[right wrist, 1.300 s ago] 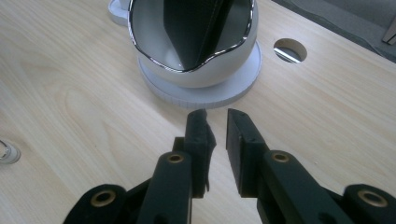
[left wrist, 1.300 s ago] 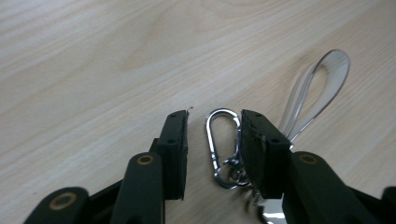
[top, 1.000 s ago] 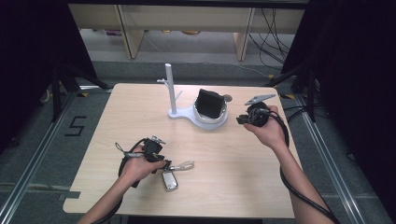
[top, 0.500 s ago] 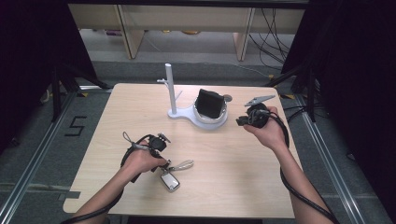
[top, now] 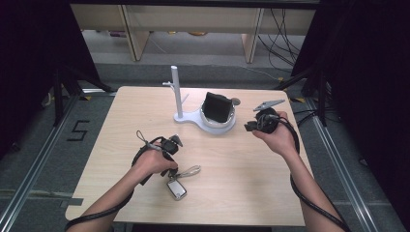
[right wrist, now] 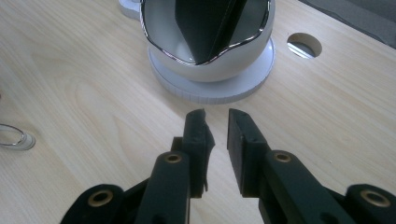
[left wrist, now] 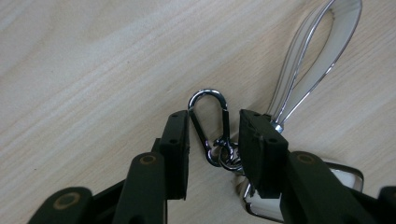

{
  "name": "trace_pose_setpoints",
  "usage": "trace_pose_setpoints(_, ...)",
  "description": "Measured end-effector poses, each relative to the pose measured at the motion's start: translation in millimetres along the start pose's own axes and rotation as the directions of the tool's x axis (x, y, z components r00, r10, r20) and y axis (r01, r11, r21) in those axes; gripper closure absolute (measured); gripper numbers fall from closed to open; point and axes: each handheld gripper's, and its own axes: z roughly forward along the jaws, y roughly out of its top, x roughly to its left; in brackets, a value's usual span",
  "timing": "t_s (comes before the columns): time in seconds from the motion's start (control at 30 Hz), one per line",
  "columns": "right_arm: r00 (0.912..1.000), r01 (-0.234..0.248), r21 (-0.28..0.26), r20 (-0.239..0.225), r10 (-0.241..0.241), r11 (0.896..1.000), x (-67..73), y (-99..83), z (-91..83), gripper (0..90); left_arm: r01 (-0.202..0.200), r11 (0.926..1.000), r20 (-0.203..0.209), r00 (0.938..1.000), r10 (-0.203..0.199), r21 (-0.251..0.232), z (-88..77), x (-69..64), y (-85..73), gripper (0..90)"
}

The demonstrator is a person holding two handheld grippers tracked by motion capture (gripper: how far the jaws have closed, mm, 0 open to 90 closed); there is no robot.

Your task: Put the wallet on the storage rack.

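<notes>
Since the earlier frames the left claw (left wrist: 212, 140) has shifted a little along the surface (top: 121, 125) and stands part open, its jaws astride the carabiner (left wrist: 208, 125) of the key fob (top: 176, 188) without pressing it; the strap loop (left wrist: 317, 56) runs ahead to its right. The right claw (right wrist: 217, 140), unmoved, is nearly closed and empty, the white bowl stand (right wrist: 210, 70) just ahead, bare wood on both sides.

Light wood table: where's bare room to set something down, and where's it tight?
The light wood table is bare along its left side, from the white post stand out to the left edge, and along the near right edge past the silver key fob with clip and strap. It is crowded between the white bowl holding a black pouch and the right gripper.
</notes>
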Motion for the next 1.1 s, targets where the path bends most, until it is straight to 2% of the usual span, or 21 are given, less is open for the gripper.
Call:
trace_pose_setpoints(0.07,1.0,-0.003,0.0,-0.003,0.003,1.0,0.9,-0.1,0.2,78.0,0.006,0.9998,-0.004,1.0,-0.006,-0.017,1.2,-1.7,0.0,62.7)
trace_pose_setpoints(0.13,0.9999,0.01,-0.003,-0.006,-0.01,1.0,0.6,-0.1,0.2,77.8,-0.001,1.0,-0.014,0.9999,0.001,-0.004,1.2,-1.6,0.6,62.7)
trace_pose_setpoints(0.3,1.0,0.003,0.004,-0.005,-0.003,1.0,0.9,0.1,-1.2,77.7,-0.009,0.9999,-0.012,0.9999,0.009,0.01,1.5,-1.5,0.7,62.5)
trace_pose_setpoints(0.33,1.0,-0.001,0.007,-0.005,0.001,1.0,1.1,0.1,-1.4,77.7,-0.003,1.0,-0.015,0.9999,0.003,-0.004,3.7,-1.9,-0.2,62.5)
trace_pose_setpoints(0.4,1.0,-0.008,0.01,-0.005,0.008,1.0,1.7,-0.1,-2.2,77.6,-0.009,0.9998,-0.017,0.9998,0.009,0.02,4.4,-1.2,0.1,62.6)
trace_pose_setpoints(0.5,1.0,-0.003,0.005,-0.003,0.003,1.0,2.4,-0.3,-2.3,77.4,-0.003,1.0,-0.024,0.9997,0.003,0.004,7.6,-1.9,-0.8,62.9)
trace_pose_setpoints(0.53,0.9999,-0.006,0.006,-0.009,0.006,1.0,2.6,-0.3,-2.2,77.4,-0.014,0.9997,-0.03,0.9994,0.015,0.02,8.3,-1.9,-0.3,63.1)
trace_pose_setpoints(0.67,0.9999,0.005,0.0,-0.011,-0.005,1.0,1.5,-0.3,-2.3,77.2,-0.012,0.9999,-0.044,0.999,0.012,0.007,12.2,-4.9,-1.8,66.1)
trace_pose_setpoints(0.7,0.9999,0.002,0.001,-0.01,-0.002,1.0,1.8,-0.3,-2.5,77.1,-0.029,0.9993,-0.051,0.9982,0.03,0.024,11.4,-6.0,-1.9,67.1)
trace_pose_setpoints(0.73,1.0,-0.001,0.0,-0.009,0.001,1.0,2.1,-0.4,-2.3,77.1,-0.029,0.9993,-0.051,0.9982,0.03,0.024,11.4,-6.0,-1.9,67.6)
trace_pose_setpoints(0.77,1.0,0.002,0.0,-0.005,-0.002,1.0,1.6,-0.4,-2.5,77.1,-0.076,0.9968,-0.063,0.995,0.078,0.025,11.7,-6.0,-2.0,67.9)
trace_pose_setpoints(0.8,1.0,0.002,0.0,-0.005,-0.002,1.0,1.6,-0.4,-2.5,77.1,-0.076,0.9968,-0.063,0.995,0.078,0.025,11.7,-6.0,-2.0,68.1)
trace_pose_setpoints(0.83,1.0,-0.002,0.0,-0.007,0.002,1.0,2.0,-0.4,-2.6,77.0,-0.1,0.9933,-0.064,0.9925,0.104,0.057,9.9,-5.6,-1.6,68.1)
trace_pose_setpoints(0.87,1.0,0.004,-0.034,0.004,-0.004,0.999,1.9,-1.8,0.7,77.0,-0.115,0.991,-0.067,0.9905,0.12,0.067,9.4,-5.7,-1.5,68.8)
trace_pose_setpoints(0.9,1.0,0.007,-0.024,0.007,-0.007,1.0,1.8,-1.8,0.3,77.0,-0.14,0.9866,-0.074,0.9865,0.147,0.084,8.7,-4.1,-1.3,68.8)
trace_pose_setpoints(0.93,1.0,0.006,-0.019,0.004,-0.006,1.0,1.7,-1.8,0.1,77.0,-0.14,0.9866,-0.074,0.9865,0.147,0.084,8.7,-4.1,-1.3,68.9)
trace_pose_setpoints(1.0,1.0,0.005,-0.006,-0.002,-0.005,1.0,1.6,-1.5,-0.9,77.0,-0.187,0.9783,-0.087,0.977,0.195,0.089,8.5,-0.7,-0.9,69.1)
trace_pose_setpoints(1.03,1.0,0.005,-0.006,-0.004,-0.005,1.0,1.7,-1.7,-0.8,77.0,-0.228,0.9693,-0.098,0.9666,0.237,0.092,8.0,2.2,0.3,69.3)
trace_pose_setpoints(1.07,1.0,0.007,-0.007,-0.003,-0.007,1.0,1.4,-2.1,-0.6,76.8,-0.229,0.9692,-0.103,0.9659,0.238,0.09,8.3,3.4,0.3,69.3)
trace_pose_setpoints(1.1,1.0,0.006,-0.006,0.0,-0.006,1.0,1.2,-2.2,-0.4,76.8,-0.222,0.9717,-0.102,0.968,0.229,0.082,7.7,5.8,0.8,69.3)
